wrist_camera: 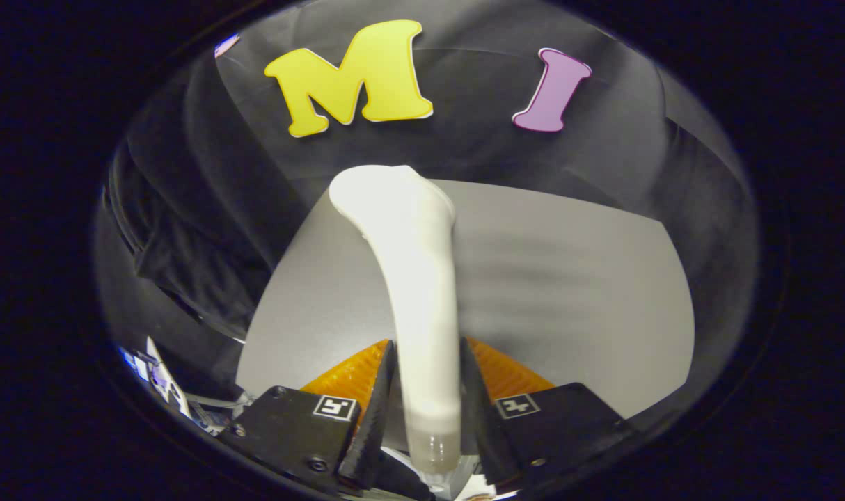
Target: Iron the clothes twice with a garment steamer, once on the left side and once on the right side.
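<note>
the garment steamer (422,292) is clamped between the two fingers of the gripper (426,390), both pressed against its white handle. the handle is seen running forward from the fingers and curving to its head, which is held above a grey tabletop (569,292). dark clothing (193,243) is seen hanging beside the table, against the black cloth wall.

no readable text; only square coded markers (335,408) on the gripper (426,390) blocks.

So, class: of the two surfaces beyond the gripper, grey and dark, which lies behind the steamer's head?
The grey surface; the dark garment hangs beside the steamer, held in the shut gripper.
</note>
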Action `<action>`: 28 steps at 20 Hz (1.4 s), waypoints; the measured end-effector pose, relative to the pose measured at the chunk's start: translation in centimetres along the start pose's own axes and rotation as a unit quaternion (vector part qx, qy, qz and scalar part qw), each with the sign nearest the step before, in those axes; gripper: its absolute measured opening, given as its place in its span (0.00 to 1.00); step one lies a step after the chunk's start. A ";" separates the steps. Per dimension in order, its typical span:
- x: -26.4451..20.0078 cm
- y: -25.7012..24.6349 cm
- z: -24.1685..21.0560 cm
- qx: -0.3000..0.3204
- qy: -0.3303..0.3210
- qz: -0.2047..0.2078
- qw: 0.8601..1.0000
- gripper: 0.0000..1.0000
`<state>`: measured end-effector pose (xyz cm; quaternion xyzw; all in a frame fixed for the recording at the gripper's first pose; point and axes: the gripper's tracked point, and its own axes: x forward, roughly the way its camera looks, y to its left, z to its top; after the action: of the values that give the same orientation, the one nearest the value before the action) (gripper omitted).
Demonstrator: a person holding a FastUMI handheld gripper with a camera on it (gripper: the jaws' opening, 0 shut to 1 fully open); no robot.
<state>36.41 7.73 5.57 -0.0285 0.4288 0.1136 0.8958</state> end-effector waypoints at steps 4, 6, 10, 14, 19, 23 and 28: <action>0.0 0.1 0.1 0.005 -0.012 -0.008 1.000 0.42; 0.0 0.2 0.2 0.018 -0.022 -0.010 1.000 0.38; -0.6 0.4 -0.6 0.042 -0.042 -0.028 0.998 0.36; -2.1 1.5 -2.6 0.073 -0.049 -0.024 0.996 0.35; -5.2 3.9 -3.9 0.079 -0.076 -0.021 0.994 0.35; -8.3 6.5 -3.3 0.092 -0.113 -0.007 0.989 0.35; -11.9 11.0 -2.6 0.090 -0.154 0.002 0.984 0.35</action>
<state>24.72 15.93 13.69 0.0713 0.2946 0.0796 0.9496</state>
